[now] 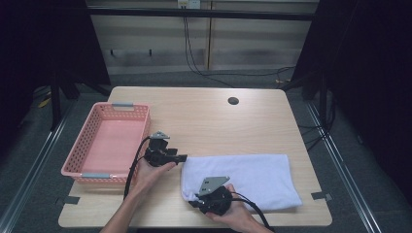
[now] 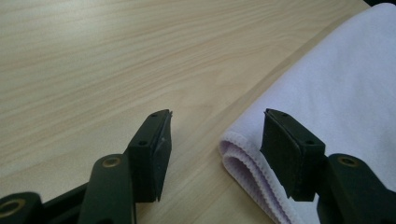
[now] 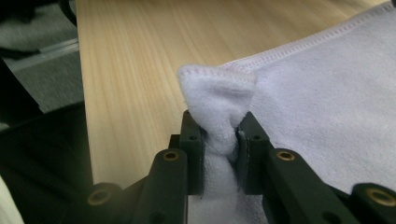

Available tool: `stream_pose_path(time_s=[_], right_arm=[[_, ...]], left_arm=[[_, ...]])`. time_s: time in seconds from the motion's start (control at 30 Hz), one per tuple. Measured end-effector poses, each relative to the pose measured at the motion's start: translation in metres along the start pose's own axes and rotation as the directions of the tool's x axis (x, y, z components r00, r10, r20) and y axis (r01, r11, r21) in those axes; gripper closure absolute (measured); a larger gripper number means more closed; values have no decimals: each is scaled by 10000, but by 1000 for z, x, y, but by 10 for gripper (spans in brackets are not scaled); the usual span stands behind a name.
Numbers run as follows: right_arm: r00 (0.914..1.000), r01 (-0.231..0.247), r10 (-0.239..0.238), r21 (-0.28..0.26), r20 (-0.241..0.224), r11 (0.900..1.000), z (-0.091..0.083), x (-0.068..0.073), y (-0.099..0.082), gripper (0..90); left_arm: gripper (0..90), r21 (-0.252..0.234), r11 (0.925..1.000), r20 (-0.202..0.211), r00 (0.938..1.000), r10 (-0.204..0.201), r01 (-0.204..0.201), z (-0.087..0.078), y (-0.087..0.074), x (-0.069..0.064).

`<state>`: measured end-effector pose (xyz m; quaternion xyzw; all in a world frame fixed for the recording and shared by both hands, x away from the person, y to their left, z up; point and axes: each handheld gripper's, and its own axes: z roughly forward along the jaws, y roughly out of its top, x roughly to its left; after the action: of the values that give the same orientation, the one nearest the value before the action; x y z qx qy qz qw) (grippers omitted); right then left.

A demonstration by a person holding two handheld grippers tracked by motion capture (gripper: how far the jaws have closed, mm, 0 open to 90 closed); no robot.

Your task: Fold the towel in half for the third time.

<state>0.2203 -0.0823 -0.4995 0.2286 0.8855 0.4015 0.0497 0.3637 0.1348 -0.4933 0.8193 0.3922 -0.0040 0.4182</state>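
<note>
A folded white towel lies flat on the near right part of the wooden table. My right gripper is at the towel's near left corner. In the right gripper view its jaws are shut on a bunched-up fold of the towel. My left gripper lies low at the towel's far left corner. In the left gripper view it stands open, with the folded corner of the towel between the pads and touching neither of them.
A pink perforated basket with nothing in it stands at the table's left edge, just left of my left hand. A round cable hole sits near the far edge. Tape marks lie at the near corners.
</note>
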Motion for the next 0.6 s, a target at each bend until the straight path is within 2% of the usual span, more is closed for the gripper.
stream_pose_path(time_s=[0.03, 0.13, 0.17, 0.27, 0.33, 0.37, 0.4, 0.43, 0.47, 0.53, 0.57, 0.6], right_arm=[[10000, -17, 17, 18, -26, 10000, -1, 0, 1, 784], [10000, 10, -10, 46, -42, 10000, -2, -1, 2, 789], [10000, -25, 25, 40, -52, 10000, -2, -1, 3, 790], [9999, -94, 95, 39, -140, 9999, -4, -2, 3, 792], [9998, -87, 87, 2, -184, 10000, -4, -2, 4, 792], [9998, -43, 43, 8, -188, 10000, -5, -3, 4, 792], [9996, -126, 125, -17, -241, 9999, -5, -3, 4, 792], [9995, -174, 173, -21, -273, 9998, -5, -4, 5, 793], [9993, -206, 203, -71, -315, 9998, -6, -4, 5, 793], [9989, -268, 266, -45, -373, 9996, -7, -4, 6, 797], [9988, -312, 309, -80, -382, 9995, -8, -4, 6, 798], [9986, -350, 346, -85, -404, 9994, -9, -4, 7, 799]], left_arm=[[421, 116, 9999, -96, 10000, 27, -26, 2, -1, 0], [399, 321, 9995, 108, 9999, 22, -25, 9, -2, 1], [382, 288, 9996, 277, 9996, 59, -67, 9, -2, 1], [378, 289, 9995, 300, 9995, 135, -144, 10, -2, -1], [431, 433, 9984, 363, 9987, 355, -370, 13, -1, -5], [464, 542, 9974, 571, 9974, 448, -479, 14, -1, -7], [533, 631, 9959, 803, 9950, 597, -649, 16, -1, -10], [597, 742, 9928, 675, 9937, 890, -940, 16, -1, -13], [635, 880, 9898, 805, 9912, 1048, -1118, 17, 0, -15], [759, 852, 9890, 1009, 9885, 1125, -1212, 16, 0, -16], [787, 825, 9908, 1057, 9895, 986, -1076, 16, 0, -16], [801, 864, 9900, 1020, 9895, 1027, -1116, 14, 0, -17]])
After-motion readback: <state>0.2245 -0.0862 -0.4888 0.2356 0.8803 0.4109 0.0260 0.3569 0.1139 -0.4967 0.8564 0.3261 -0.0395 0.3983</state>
